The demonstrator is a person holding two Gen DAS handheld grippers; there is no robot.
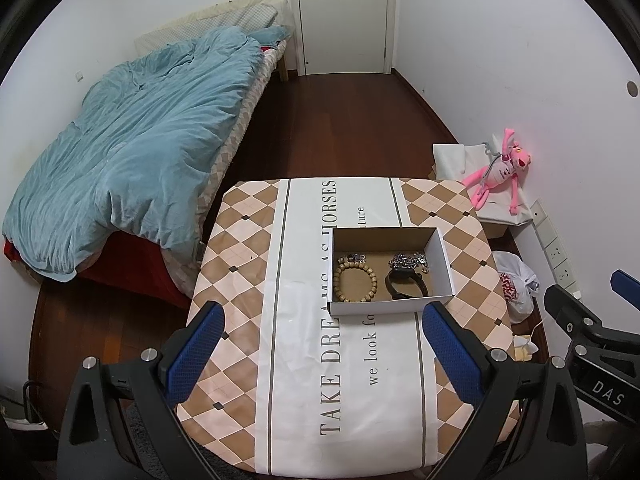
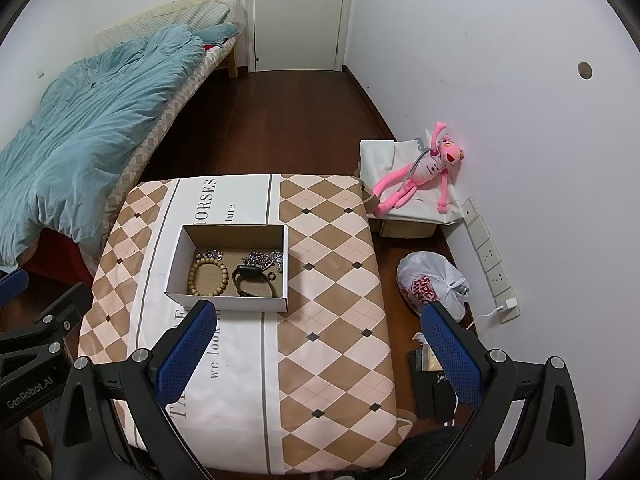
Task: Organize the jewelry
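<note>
A white cardboard box (image 1: 372,307) (image 2: 228,303) stands on the patterned table (image 1: 240,248) (image 2: 332,280). Inside lie a wooden bead bracelet (image 1: 355,280) (image 2: 208,274), a black watch (image 1: 404,285) (image 2: 253,278), and silver chain jewelry (image 1: 408,260) (image 2: 262,259). My left gripper (image 1: 323,316) is open and empty, raised above the table just in front of the box. My right gripper (image 2: 318,316) is open and empty, raised over the table's right side, to the right of the box. The right gripper also shows in the left wrist view (image 1: 592,320).
A bed with a blue duvet (image 1: 132,152) is on the left. A pink plush toy (image 2: 424,168) lies on a covered box by the right wall. A white plastic bag (image 2: 432,284) and dark items (image 2: 430,380) sit on the floor right of the table.
</note>
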